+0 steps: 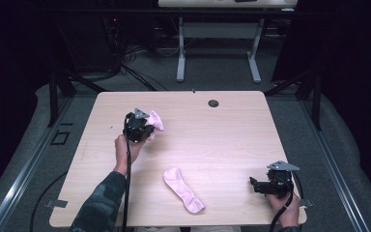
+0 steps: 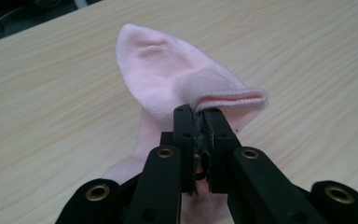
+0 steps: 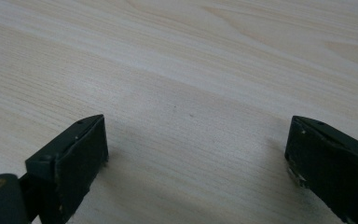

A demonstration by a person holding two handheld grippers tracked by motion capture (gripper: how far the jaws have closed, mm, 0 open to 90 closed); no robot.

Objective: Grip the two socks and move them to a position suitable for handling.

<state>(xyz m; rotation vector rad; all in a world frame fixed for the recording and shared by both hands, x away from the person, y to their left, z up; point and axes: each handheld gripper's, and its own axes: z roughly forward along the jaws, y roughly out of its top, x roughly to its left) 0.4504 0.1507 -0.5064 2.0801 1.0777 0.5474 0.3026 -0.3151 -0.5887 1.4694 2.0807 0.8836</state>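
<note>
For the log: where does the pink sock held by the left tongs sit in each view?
High view: held pink sock left of centre, at the left tongs.
Left gripper view: centre, sock cuff pinched between shut jaws.
Right gripper view: not in it; open jaws over bare wood.
Shared landmark: the light wooden tabletop.

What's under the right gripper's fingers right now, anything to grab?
Bare wooden table lies under the open right gripper. Nothing sits between its fingers. The loose pink sock lies to its left.

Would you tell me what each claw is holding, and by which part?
The left claw grips a pink sock by its ribbed cuff edge. The right claw is open and holds nothing.
</note>
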